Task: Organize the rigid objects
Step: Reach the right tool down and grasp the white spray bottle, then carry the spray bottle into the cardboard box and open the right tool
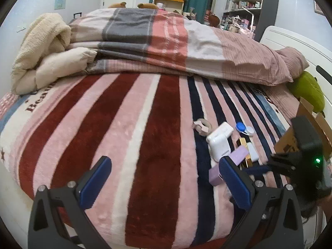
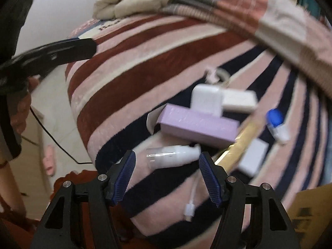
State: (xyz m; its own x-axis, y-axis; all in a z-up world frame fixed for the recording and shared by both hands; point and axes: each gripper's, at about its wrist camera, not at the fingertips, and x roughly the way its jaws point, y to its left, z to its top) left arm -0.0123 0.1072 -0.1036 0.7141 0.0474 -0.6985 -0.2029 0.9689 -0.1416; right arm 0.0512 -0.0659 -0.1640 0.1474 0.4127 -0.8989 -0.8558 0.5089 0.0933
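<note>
A big striped blanket (image 1: 145,124) is covering the bed, and a bunch of small hard things is lying together on its dark blue stripes. The left gripper (image 1: 164,178) is hanging over the red and pink stripes with its blue pads far apart and nothing between them. The right gripper (image 2: 166,166) is pointing down at the pile, and its pads are apart too. A little white bottle (image 2: 172,156) with a clear cap is lying on its side just past the tips (the picture is blurry, but the pads are not touching it). Just behind the bottle a purple box (image 2: 199,126) is lying flat, with a white charger (image 2: 207,100) resting against its far edge. A gold bar (image 2: 238,145) is lying slanted beside the purple box. A small case with a blue cap (image 2: 276,124) is sitting farther to the right. A white cable (image 2: 192,199) is curling between the right gripper's fingers. A cardboard box (image 2: 311,211) is peeking in at the lower right corner.
</note>
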